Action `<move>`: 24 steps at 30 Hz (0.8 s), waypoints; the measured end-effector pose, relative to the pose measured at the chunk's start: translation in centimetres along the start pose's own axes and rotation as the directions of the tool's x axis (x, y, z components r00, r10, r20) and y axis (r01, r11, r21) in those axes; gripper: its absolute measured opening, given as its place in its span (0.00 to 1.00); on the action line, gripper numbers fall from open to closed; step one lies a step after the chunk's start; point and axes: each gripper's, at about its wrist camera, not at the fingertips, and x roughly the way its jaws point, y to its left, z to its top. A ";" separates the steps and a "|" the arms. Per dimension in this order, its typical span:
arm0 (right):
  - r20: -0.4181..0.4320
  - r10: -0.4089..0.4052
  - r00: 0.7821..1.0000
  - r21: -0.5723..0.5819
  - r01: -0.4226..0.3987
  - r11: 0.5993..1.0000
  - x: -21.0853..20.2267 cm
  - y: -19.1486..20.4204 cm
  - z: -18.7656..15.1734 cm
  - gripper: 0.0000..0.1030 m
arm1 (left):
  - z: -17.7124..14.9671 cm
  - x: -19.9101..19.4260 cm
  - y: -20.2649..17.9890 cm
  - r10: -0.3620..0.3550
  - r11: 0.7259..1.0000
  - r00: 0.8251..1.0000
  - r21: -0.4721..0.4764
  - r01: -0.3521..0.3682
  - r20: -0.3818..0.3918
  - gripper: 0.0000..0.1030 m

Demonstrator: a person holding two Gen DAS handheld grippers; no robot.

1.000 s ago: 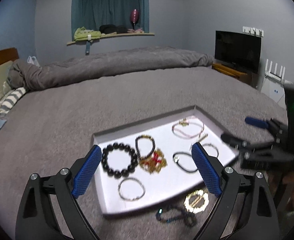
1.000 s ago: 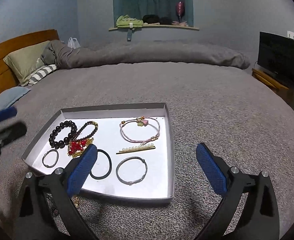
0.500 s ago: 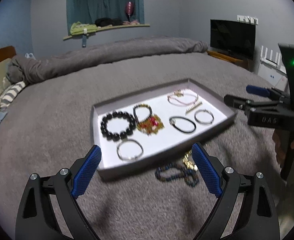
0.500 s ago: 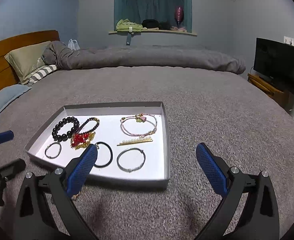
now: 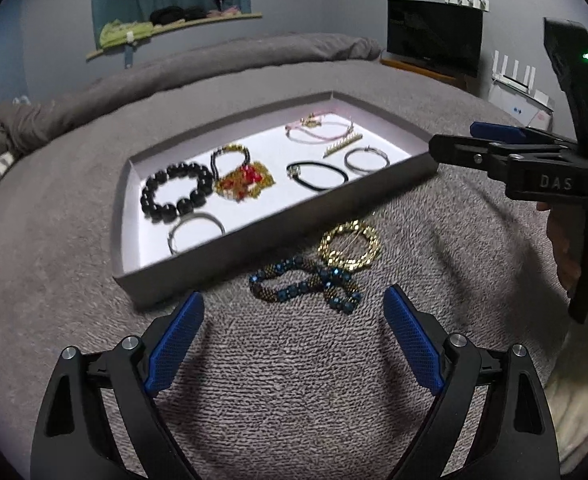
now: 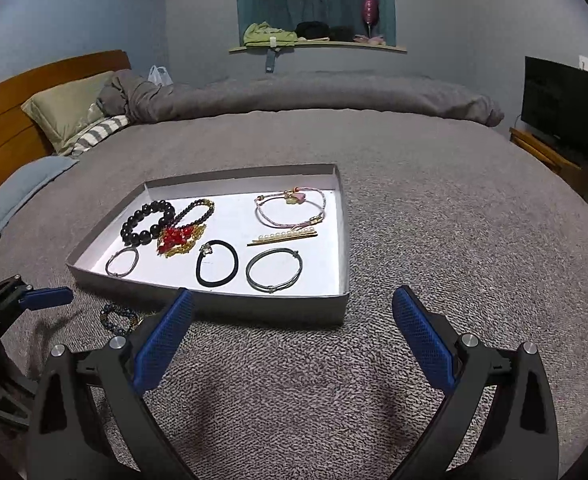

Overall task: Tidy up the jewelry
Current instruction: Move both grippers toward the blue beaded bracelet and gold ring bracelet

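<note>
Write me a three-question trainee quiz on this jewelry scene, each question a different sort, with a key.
1. True or false: the gold chain-link bracelet lies inside the shallow grey cardboard tray.
2. Multiple choice: the blue-and-bronze beaded bracelet lies on
A. the tray's white floor
B. the grey bedspread, touching the gold bracelet
C. the window shelf
3. Fill in: both the left gripper and the right gripper are ____ and hold nothing.

Key
1. False: it rests on the bedspread, just outside the tray's near wall.
2. B
3. open
</note>
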 end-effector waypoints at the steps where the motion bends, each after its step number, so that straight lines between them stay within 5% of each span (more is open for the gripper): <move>1: -0.007 0.006 1.000 -0.004 -0.006 1.000 0.1 0.1 -0.1 0.95 | 0.0 0.1 0.0 -0.005 1.000 1.000 -0.003 0.005 -0.003 0.88; 10: -0.011 0.024 1.000 -0.014 -0.024 1.000 0.0 0.3 -0.2 0.95 | 0.0 0.9 -1.7 -0.022 0.997 1.000 0.070 0.021 0.012 0.79; 24: -0.012 0.034 0.999 -0.042 -0.035 0.999 -0.2 0.6 -0.2 0.95 | 0.1 1.3 -1.7 -0.076 0.992 0.997 0.099 0.077 -0.015 0.40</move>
